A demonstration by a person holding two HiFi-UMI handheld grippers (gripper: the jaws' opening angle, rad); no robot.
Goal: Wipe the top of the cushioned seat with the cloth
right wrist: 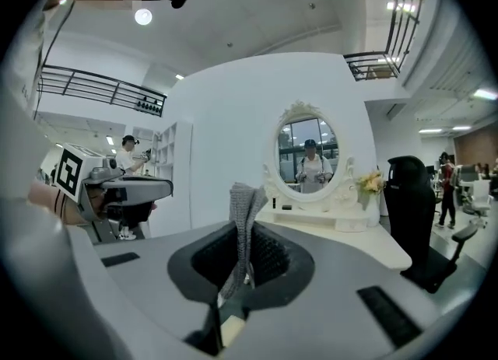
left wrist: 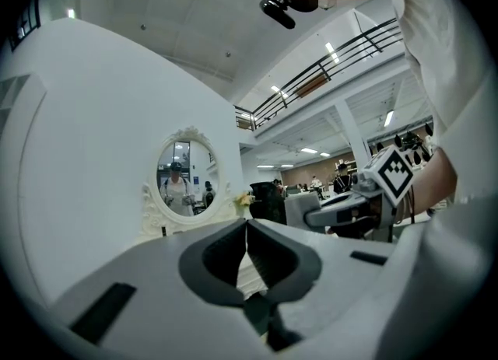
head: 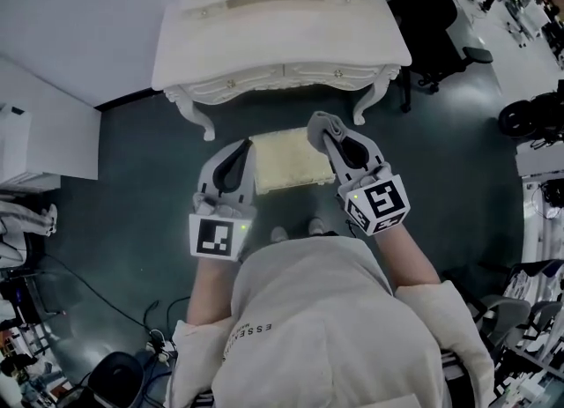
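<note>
Right gripper [head: 326, 133] I hold clamped on grey cloth [right wrist: 246, 209], above cushioned seat's [head: 284, 164] right edge. Left gripper [head: 240, 151] jaws together, empty, at seat's left edge.

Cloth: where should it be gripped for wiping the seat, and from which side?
Probably as it is held now: the right gripper is shut on the bunched cloth, with a loose tuft standing past the tips. That tuft can meet the cushioned seat first, so come down from above, tips downward.

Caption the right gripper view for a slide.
Right tongs shut on a grey knitted cloth, facing a white dressing table with an oval mirror.
</note>
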